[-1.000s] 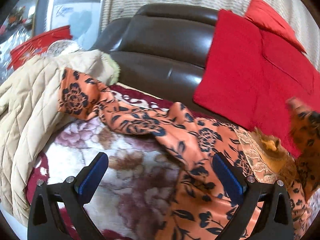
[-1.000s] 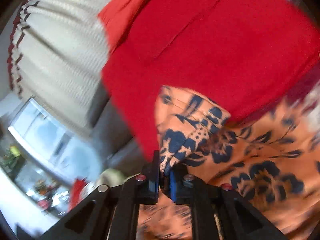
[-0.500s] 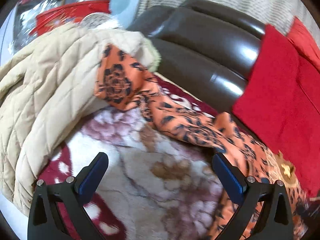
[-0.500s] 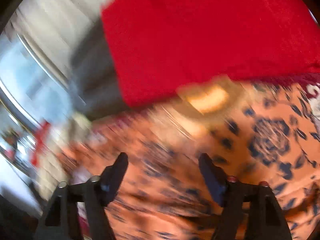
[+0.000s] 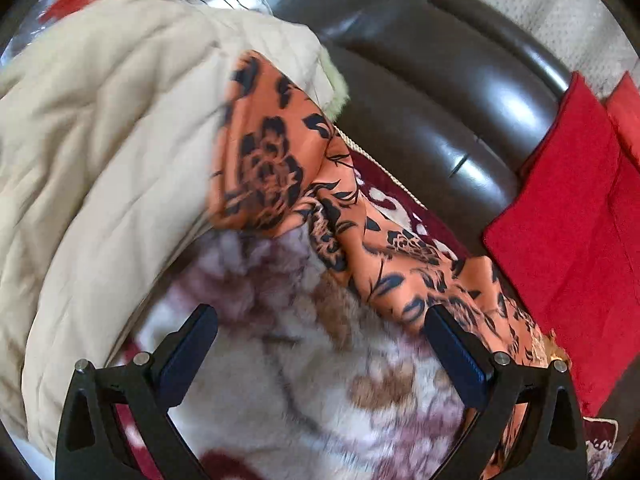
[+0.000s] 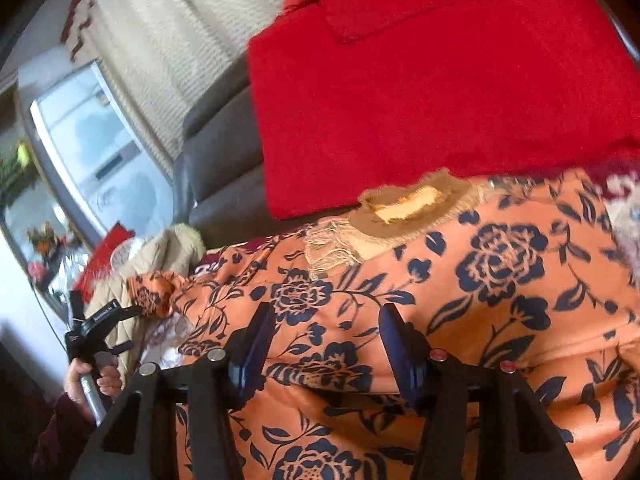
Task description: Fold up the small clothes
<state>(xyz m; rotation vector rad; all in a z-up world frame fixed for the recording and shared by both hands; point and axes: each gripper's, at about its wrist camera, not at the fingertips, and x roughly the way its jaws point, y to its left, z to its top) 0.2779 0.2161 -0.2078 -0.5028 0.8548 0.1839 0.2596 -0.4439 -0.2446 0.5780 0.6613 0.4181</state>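
Left wrist view: the left gripper [image 5: 320,354], jaws apart and empty, is closing in on the orange floral garment's [image 5: 348,216] sleeve ahead, draped against the quilted beige jacket [image 5: 100,140].

Right wrist view: the right gripper [image 6: 326,350] has let go of the fabric it was pinching; jaws apart, it is hovering over the garment's body [image 6: 460,300], now lying spread below the red cushion [image 6: 420,80], ready for folding.

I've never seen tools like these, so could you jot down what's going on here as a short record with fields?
Setting: sofa covered by a floral blanket
Garment: orange top with dark flowers, spread flat
Sleeve: draped onto a beige coat
Left claw: open, over the blanket, holding nothing
Right claw: open, over the top
Backdrop: red cushion
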